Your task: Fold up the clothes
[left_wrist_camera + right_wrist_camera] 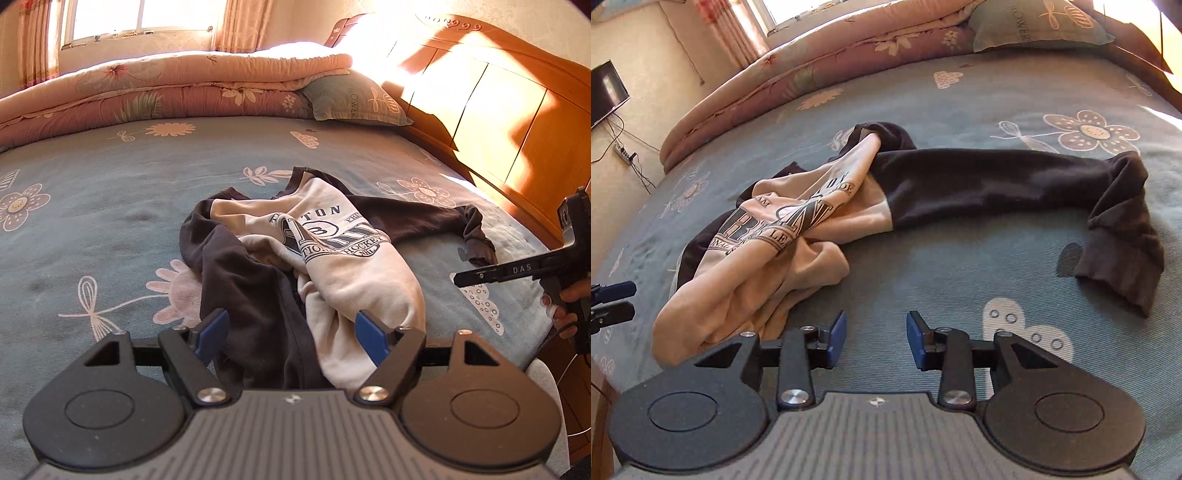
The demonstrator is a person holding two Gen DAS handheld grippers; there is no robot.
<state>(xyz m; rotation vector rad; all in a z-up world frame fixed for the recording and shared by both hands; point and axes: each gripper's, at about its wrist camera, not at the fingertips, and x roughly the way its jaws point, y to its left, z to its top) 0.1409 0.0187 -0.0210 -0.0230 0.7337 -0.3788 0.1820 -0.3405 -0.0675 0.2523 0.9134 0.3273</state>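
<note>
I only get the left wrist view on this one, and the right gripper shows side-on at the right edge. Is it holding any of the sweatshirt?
Observer: No. The right wrist view shows the right gripper open, with only bedsheet between its pads.
Operator: Where is the dark sleeve from there?
Observer: The dark sleeve lies stretched across the sheet beyond the gripper. Its cuff bends back toward the gripper on the right, apart from the fingers.
Operator: Does that view catch the left gripper?
Observer: The left gripper shows only as tips at the left edge. A strip of sheet shows between them and the cream hem.
</note>
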